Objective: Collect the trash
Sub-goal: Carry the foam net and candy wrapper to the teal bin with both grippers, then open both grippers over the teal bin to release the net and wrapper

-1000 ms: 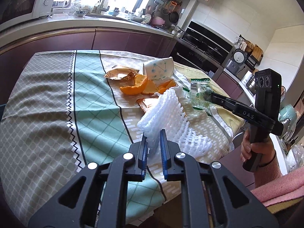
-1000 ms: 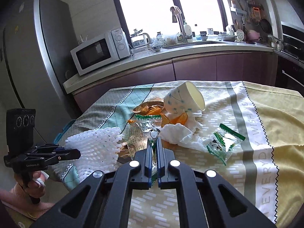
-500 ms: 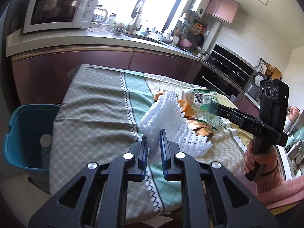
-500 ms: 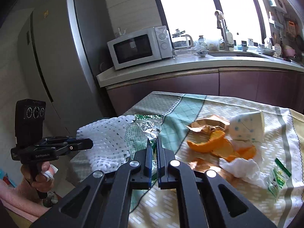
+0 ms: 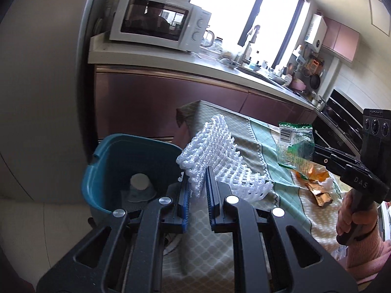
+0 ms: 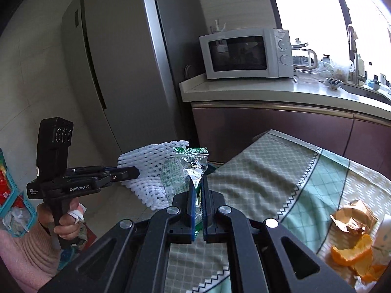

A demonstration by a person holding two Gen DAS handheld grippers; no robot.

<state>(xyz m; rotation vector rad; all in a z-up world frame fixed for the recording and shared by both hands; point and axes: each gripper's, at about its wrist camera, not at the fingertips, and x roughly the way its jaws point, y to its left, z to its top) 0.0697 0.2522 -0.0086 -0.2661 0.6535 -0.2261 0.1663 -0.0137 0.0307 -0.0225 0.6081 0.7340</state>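
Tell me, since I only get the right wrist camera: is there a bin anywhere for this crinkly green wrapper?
Observer: Yes. The left wrist view shows a teal bin on the floor by the table's corner.
Operator: Anything in it?
Observer: A white cup-like thing lies at the bottom.
Operator: And the wrapper's other side?
Observer: The wrapper carries a barcode there.

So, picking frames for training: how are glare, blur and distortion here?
Left wrist: window blown out, counter bowed by fisheye, foam net sharp. Right wrist: window blown white, fridge edges curved, wrapper sharp; dark corners in both.
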